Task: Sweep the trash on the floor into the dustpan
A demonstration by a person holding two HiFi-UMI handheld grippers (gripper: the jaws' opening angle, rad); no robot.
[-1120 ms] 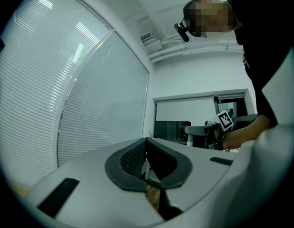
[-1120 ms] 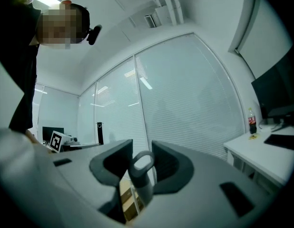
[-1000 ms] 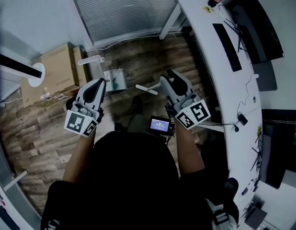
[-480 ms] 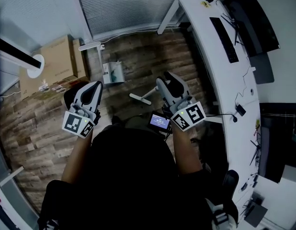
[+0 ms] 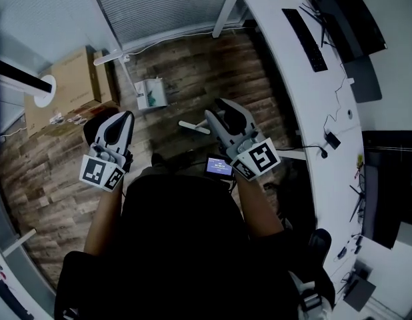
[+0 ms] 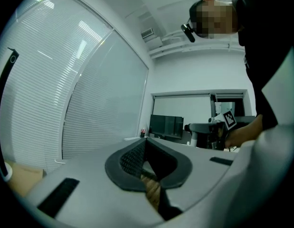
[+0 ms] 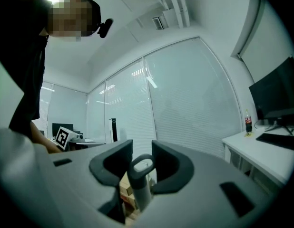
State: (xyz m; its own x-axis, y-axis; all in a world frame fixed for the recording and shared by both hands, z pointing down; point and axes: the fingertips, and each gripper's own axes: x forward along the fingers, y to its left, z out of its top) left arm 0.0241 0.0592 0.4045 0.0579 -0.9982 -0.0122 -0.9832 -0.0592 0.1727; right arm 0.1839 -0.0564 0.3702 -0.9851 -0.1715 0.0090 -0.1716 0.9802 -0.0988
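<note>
My right gripper points level over the wooden floor, shut on a pale broom handle that sticks out to the left of its tip. In the right gripper view the handle stands between the jaws, its looped end on top. My left gripper is shut, and I see nothing held in it. In the left gripper view its pads meet. A white and teal dustpan stands on the floor ahead, its long handle rising to the upper left. I make out no trash.
A white desk with a keyboard and a monitor curves along the right. A cardboard box and a round white base stand at the left. Window blinds close off the far side.
The dustpan, blinds and desk have slid toward the picture's top, and both grippers have shifted a little left. The dustpan lies farther from the grippers. Neither grip has changed.
</note>
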